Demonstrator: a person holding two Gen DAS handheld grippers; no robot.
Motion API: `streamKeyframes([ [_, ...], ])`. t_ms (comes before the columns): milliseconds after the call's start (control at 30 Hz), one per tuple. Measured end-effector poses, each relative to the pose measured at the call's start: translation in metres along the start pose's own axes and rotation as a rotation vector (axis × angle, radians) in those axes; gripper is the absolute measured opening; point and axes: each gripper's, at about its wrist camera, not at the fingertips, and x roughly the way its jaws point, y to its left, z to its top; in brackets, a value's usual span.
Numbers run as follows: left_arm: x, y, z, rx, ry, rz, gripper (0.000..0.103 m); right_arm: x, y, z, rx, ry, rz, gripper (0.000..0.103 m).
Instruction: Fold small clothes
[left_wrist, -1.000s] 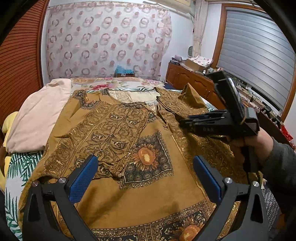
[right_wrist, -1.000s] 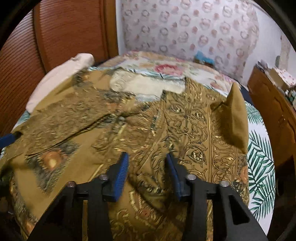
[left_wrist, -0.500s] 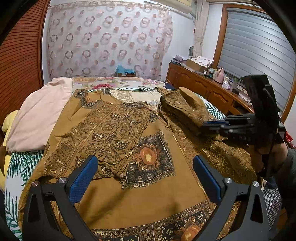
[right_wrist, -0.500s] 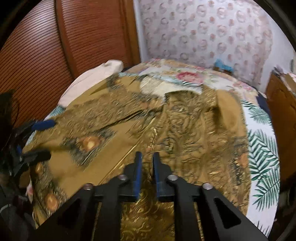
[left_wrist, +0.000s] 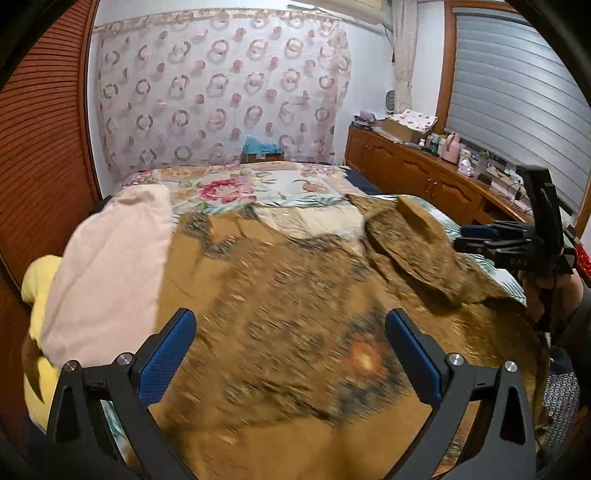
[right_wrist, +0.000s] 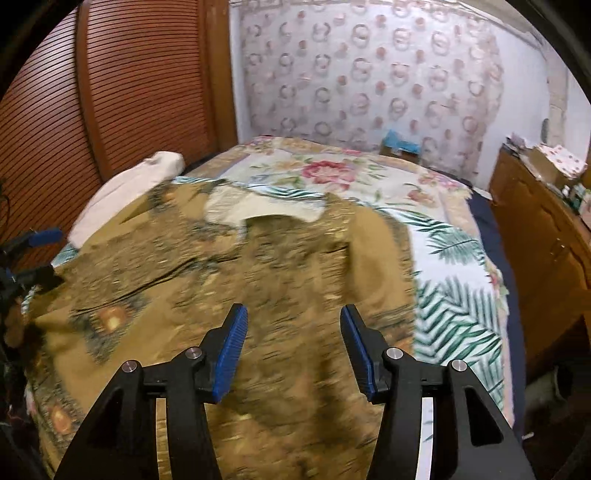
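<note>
My left gripper (left_wrist: 290, 354) hangs wide open with nothing between its blue pads, above the mustard-brown patterned garment (left_wrist: 280, 295) spread flat on the floral-and-palm-print bedspread (right_wrist: 454, 280). My right gripper (right_wrist: 291, 347) is opening, its jaws empty over the same cloth. A brown cardboard box (left_wrist: 400, 129) on the wooden sideboard (left_wrist: 413, 170) holds a white spotted cloth (left_wrist: 415, 117).
</note>
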Motion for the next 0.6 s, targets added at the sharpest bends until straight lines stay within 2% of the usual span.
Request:
streamKeyframes([
  [100, 0.013, 0.017, 0.012, 0.009, 0.033, 0.008, 0.096, 0.015, -0.012, 0.006, 0.012, 0.017, -0.036, 0.055],
  [167, 0.026, 0.032, 0.020, 0.008, 0.068, 0.018, 0.084, 0.025, -0.021, 0.012, 0.026, 0.032, -0.046, 0.058],
  [267, 0.047, 0.050, 0.028, -0.005, 0.119, 0.028, 0.071, 0.041, -0.031, 0.020, 0.042, 0.051, -0.066, 0.061],
  [433, 0.077, 0.070, 0.037, 0.007, 0.189, 0.082, 0.069, 0.074, -0.041, 0.035, 0.063, 0.103, -0.086, 0.061],
  [600, 0.093, 0.070, 0.042, 0.039, 0.209, 0.115, 0.069, 0.091, -0.042, 0.050, 0.066, 0.121, -0.080, 0.061],
])
